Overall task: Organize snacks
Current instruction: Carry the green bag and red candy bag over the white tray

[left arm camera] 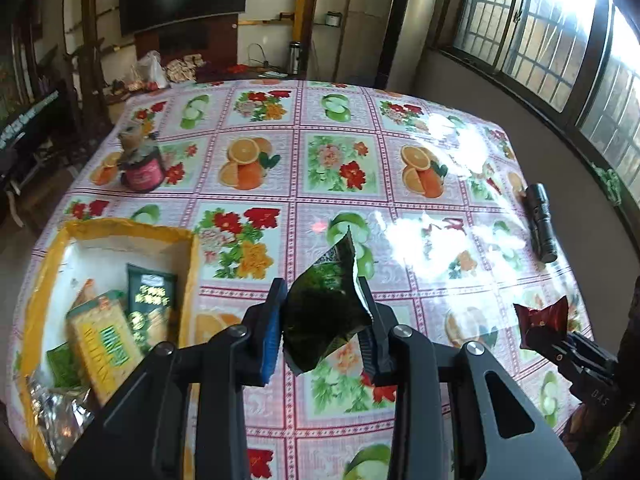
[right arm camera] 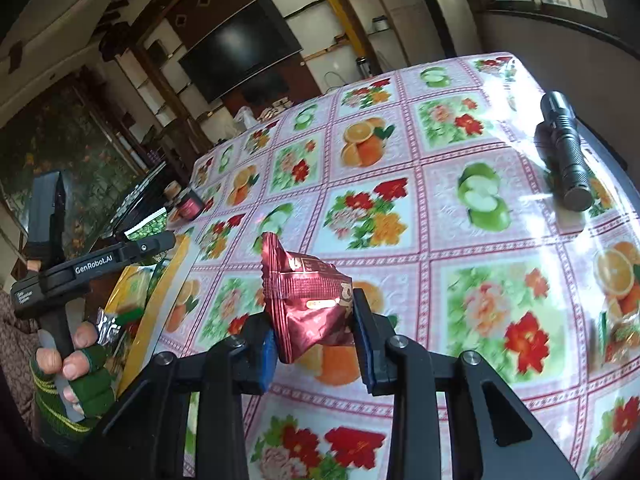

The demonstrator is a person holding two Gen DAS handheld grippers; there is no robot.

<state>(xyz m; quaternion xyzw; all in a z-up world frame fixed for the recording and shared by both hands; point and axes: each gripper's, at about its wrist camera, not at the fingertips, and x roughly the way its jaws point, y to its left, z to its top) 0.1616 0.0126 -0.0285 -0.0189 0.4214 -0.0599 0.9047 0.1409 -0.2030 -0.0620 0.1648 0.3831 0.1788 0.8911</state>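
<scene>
My left gripper (left arm camera: 322,320) is shut on a dark green snack packet (left arm camera: 324,312) and holds it above the table, just right of the yellow box (left arm camera: 188,280). The box holds several snack packs, among them a green-and-yellow cracker pack (left arm camera: 102,344) and a dark green packet (left arm camera: 150,304). My right gripper (right arm camera: 314,332) is shut on a dark red foil snack packet (right arm camera: 308,304), held above the table. The red packet also shows in the left wrist view (left arm camera: 544,320). The left gripper also shows in the right wrist view (right arm camera: 100,264), over the box (right arm camera: 168,292).
The table has a fruit-and-flower cloth (left arm camera: 340,168). A black flashlight (left arm camera: 540,222) lies near the right edge, also in the right wrist view (right arm camera: 566,156). A dark red jar (left arm camera: 142,168) stands at the far left. Another small snack packet (right arm camera: 618,328) lies at the right edge.
</scene>
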